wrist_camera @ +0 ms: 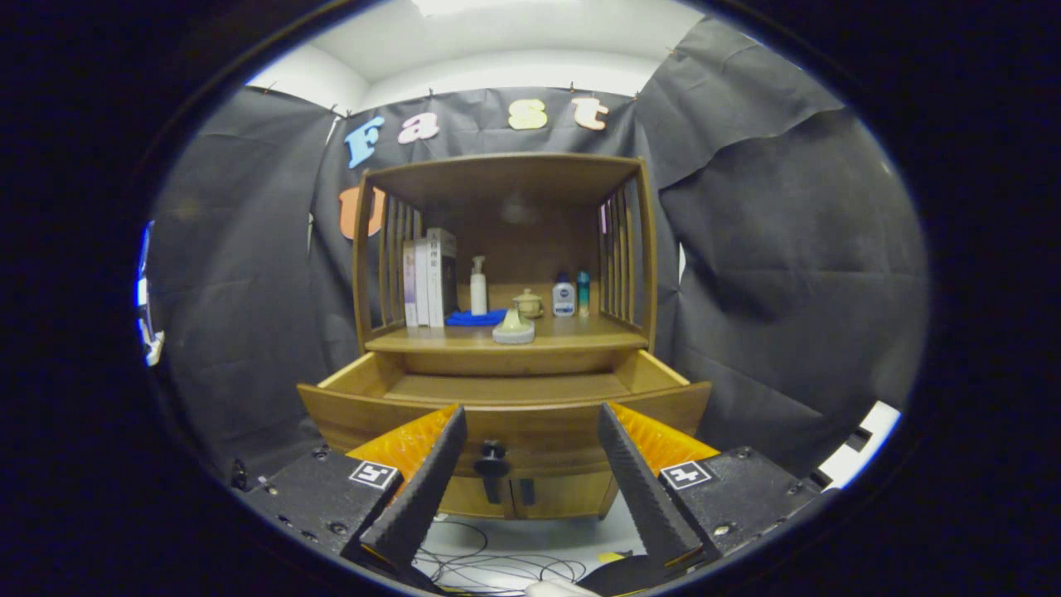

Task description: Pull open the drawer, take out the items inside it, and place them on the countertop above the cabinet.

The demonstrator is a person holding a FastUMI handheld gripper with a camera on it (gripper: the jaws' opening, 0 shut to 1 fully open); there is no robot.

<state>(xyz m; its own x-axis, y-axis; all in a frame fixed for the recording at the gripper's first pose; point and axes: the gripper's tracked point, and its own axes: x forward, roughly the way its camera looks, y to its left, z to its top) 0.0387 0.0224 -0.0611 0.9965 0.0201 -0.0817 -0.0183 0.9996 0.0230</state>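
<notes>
A wooden cabinet (506,332) stands ahead with its drawer (506,406) pulled out toward me; the drawer's inside floor shows bare wood. A dark round knob (492,458) sits on the drawer front, between my fingers and just beyond them. My gripper (530,427) is open, with nothing held, fingers spread to either side of the knob. On the countertop (580,336) above the drawer rests a pale round item (514,330) near the front edge.
On the countertop stand books (429,280), a white pump bottle (478,286), a blue cloth (474,317), a small lidded jar (528,303) and two small bottles (572,295). Slatted sides and a top shelf enclose it. Cables (489,564) lie on the white floor below.
</notes>
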